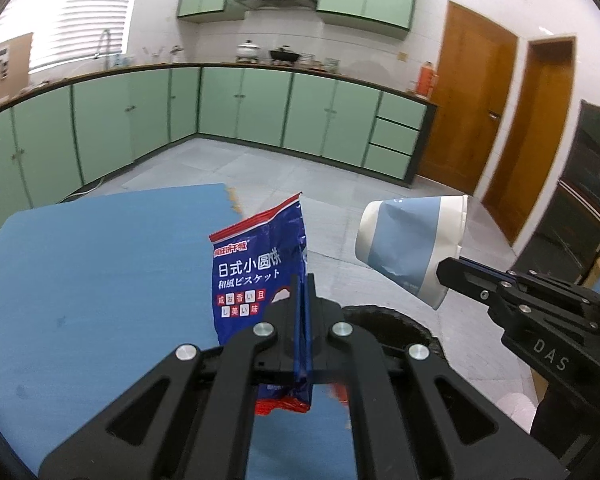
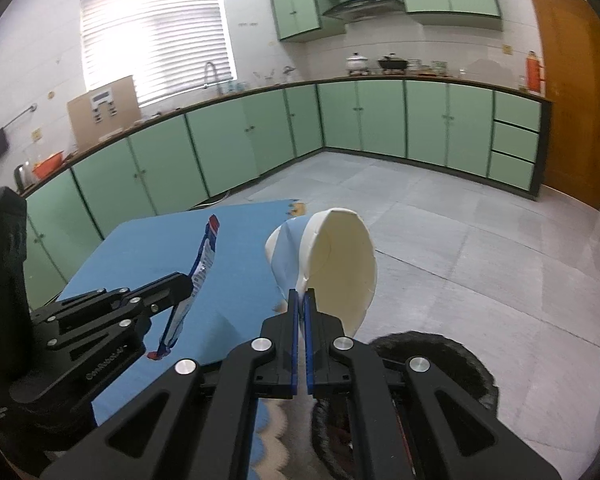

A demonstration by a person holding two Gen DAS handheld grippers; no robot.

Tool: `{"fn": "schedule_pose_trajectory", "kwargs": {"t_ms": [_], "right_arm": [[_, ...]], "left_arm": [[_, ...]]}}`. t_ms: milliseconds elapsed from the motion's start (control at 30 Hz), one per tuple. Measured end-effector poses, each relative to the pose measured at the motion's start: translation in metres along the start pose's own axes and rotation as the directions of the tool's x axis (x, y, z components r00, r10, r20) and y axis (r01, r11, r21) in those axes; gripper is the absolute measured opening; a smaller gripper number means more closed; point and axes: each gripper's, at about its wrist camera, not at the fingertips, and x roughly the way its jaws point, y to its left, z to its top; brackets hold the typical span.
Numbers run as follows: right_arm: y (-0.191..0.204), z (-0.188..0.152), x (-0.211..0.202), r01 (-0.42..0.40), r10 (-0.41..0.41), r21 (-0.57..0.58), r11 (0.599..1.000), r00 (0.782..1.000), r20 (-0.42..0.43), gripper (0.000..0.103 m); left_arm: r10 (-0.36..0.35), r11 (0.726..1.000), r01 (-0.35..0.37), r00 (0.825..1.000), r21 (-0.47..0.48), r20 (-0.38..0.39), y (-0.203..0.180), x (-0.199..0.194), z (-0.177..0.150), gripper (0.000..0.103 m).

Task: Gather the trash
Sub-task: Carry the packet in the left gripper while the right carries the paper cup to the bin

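Note:
My left gripper [image 1: 302, 280] is shut on a blue and red snack packet [image 1: 256, 264] with white writing, held upright above the right edge of the blue table [image 1: 92, 272]. My right gripper [image 2: 301, 298] is shut on the rim of a blue and white paper cup [image 2: 328, 264], held tilted on its side. In the left wrist view the cup [image 1: 412, 244] and the right gripper [image 1: 452, 268] are at the right. In the right wrist view the packet [image 2: 198, 276] and the left gripper [image 2: 188, 280] are at the left. A black round bin [image 2: 432, 364] lies below both grippers.
The bin's rim also shows in the left wrist view [image 1: 384, 316]. Green kitchen cabinets [image 1: 240, 108] line the far walls, with wooden doors [image 1: 472, 96] at the right. Grey tiled floor [image 2: 460, 248] lies beyond the table.

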Motion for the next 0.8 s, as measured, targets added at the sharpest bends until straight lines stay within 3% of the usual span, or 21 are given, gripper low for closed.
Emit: {"fn": "schedule_pose_trajectory", "kwargs": {"t_ms": [367, 800], "right_arm": [[-0.043, -0.012, -0.031, 0.079, -0.081, 0.059, 0.995, 0.996, 0.025, 0.003], [-0.088, -0.032, -0.052, 0.166, -0.168, 0.116, 0.979, 0.986, 0.012, 0.003]], "left_arm": [[-0.084, 0.995, 0.084, 0.996, 0.055, -0.019, -0.049, 0.008, -0.011, 0.000], [-0.186, 0.975, 0.195, 0.979, 0.104, -0.084, -0.096, 0.043, -0.019, 0.000]]}}
